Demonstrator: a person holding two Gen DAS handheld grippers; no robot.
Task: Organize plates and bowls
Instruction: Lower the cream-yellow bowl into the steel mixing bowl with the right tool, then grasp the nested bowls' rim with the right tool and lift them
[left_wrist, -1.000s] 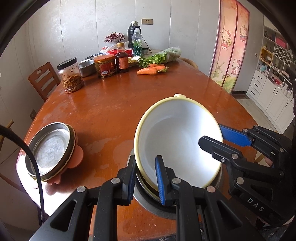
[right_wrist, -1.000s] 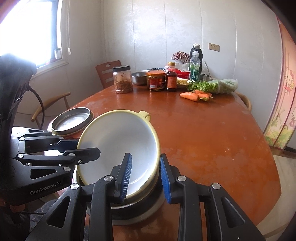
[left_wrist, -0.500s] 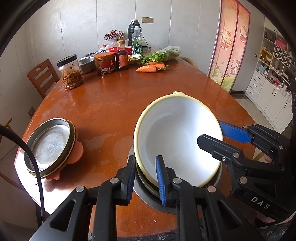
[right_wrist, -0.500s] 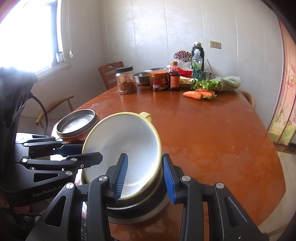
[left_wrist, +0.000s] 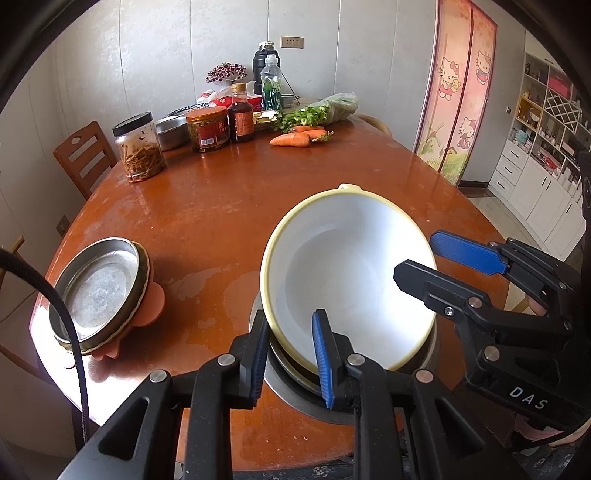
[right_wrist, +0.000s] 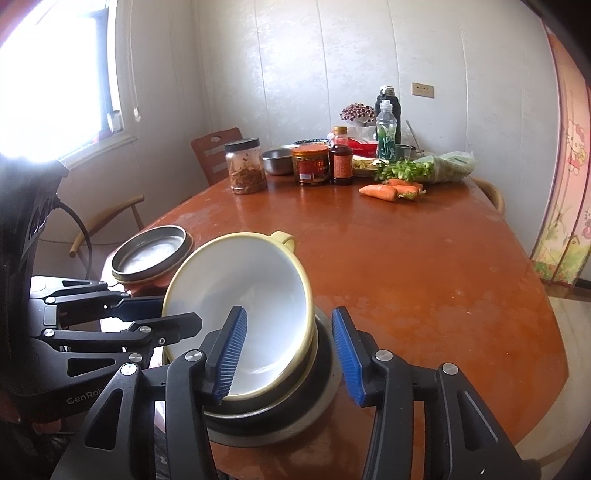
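A white bowl (left_wrist: 347, 280) with a yellow rim and a small handle leans tilted inside a steel bowl (left_wrist: 295, 391) near the table's front edge. My left gripper (left_wrist: 290, 354) is shut on the white bowl's near rim, one pad inside and one outside. My right gripper (right_wrist: 288, 354) straddles the opposite rim (right_wrist: 310, 332). Its jaws are opening, and the outer pad stands clear of the bowl wall. Each gripper also shows in the other's view: right gripper (left_wrist: 415, 254), left gripper (right_wrist: 181, 314). A steel plate (left_wrist: 96, 291) rests on a pink plate (left_wrist: 155, 306) to the left.
At the far end of the brown table (left_wrist: 221, 206) stand jars (left_wrist: 140, 151), a sauce bottle (left_wrist: 241, 114), a steel bowl (left_wrist: 170, 133), carrots (left_wrist: 291, 139) and greens (left_wrist: 321, 110). A wooden chair (left_wrist: 83, 155) is at the left. A cable (left_wrist: 70, 332) hangs by the stacked plates.
The right gripper's jaws have spread apart and come off the white bowl's rim. The left gripper keeps its hold and the bowl stays tilted in the steel bowl.
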